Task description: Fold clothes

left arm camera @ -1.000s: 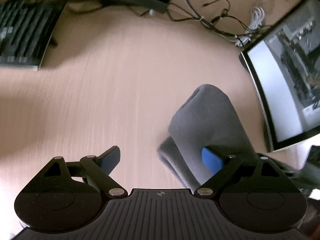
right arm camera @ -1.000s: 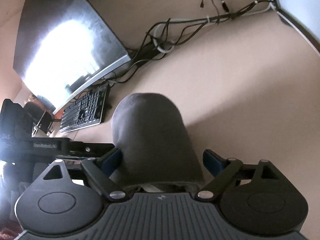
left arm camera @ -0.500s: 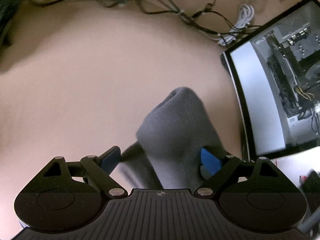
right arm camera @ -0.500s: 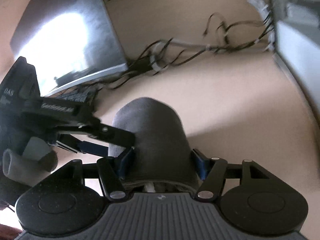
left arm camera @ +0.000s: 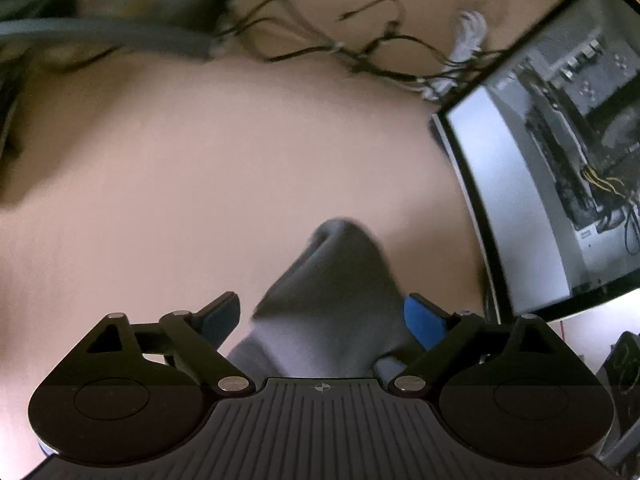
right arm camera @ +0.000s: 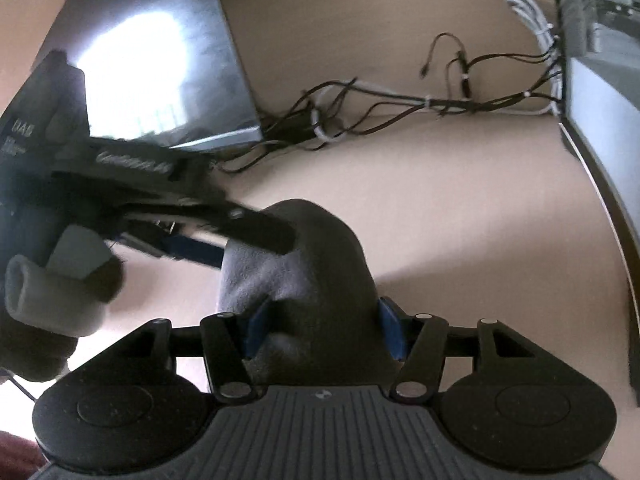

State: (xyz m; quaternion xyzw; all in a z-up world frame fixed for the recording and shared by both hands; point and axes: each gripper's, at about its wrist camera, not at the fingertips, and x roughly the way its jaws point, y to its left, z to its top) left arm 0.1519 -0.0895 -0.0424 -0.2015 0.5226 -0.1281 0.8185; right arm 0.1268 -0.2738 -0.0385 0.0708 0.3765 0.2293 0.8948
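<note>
- Sock (right arm camera: 304,280): soft, light, limp; likely to sag and slip unless pinched at an edge.
- Right tongs (right arm camera: 320,330) just closed, clamped on sock.
- Left tongs (left arm camera: 320,312) wide apart, straddling sock, no grip.

1. The near end of the grey garment (right arm camera: 304,280) is hidden behind the right gripper (right arm camera: 320,330) body, so its full shape cannot be told.
2. The left gripper (right arm camera: 224,236) shows smeared in the right wrist view; its lettering is unreadable.
3. In the left wrist view the garment's tip is blurred, and whether the blue pads (left arm camera: 424,320) touch the cloth cannot be told.
4. The monitor (left arm camera: 560,160) is cut off by the right edge.
5. The cables (left arm camera: 360,52) blur together; single leads cannot be followed.
6. A grey object (left arm camera: 100,12) at the top left is too blurred to identify.
</note>
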